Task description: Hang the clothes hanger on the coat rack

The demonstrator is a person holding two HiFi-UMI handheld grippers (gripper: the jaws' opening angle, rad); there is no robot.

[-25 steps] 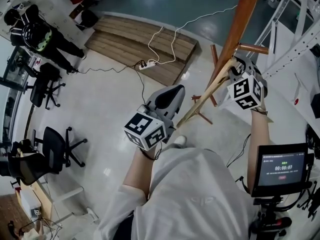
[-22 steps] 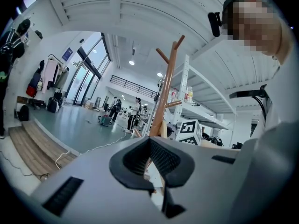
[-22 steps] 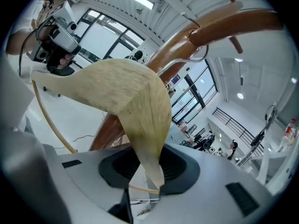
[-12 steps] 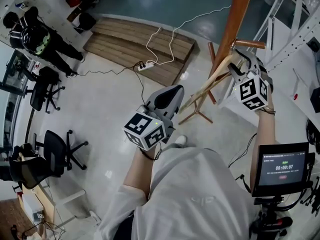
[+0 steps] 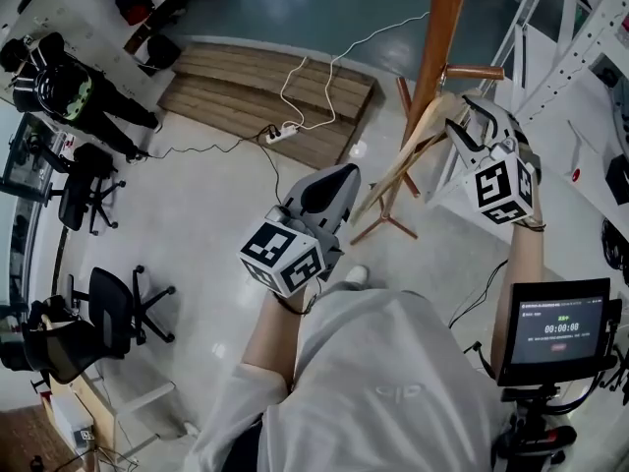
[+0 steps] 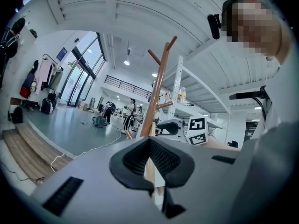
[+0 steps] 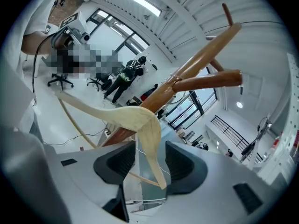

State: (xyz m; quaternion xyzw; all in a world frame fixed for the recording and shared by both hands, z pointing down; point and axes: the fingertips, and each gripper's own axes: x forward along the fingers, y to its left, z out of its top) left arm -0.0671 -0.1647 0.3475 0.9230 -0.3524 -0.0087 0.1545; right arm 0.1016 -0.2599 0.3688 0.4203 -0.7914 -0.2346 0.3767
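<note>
The left gripper point(image 6: 150, 157) is filling the lower foreground, its grey body spreading wide and its black ribbed jaws standing close together, leaving only a thin slit where a pale wooden strip point(image 6: 149, 174) is showing. Just beyond, a brown wooden coat rack point(image 6: 156, 90) is rising upright, short pegs branching near its top. Beside its pole, the right gripper point(image 6: 163, 126) is hovering with its jaws opening; what lies between them cannot be told from here. Behind, tall windows point(image 6: 77, 73) are lighting a glossy floor point(image 6: 60, 129), where a white cable point(image 6: 86, 149) is trailing and distant people point(image 6: 130, 112) are standing.
</note>
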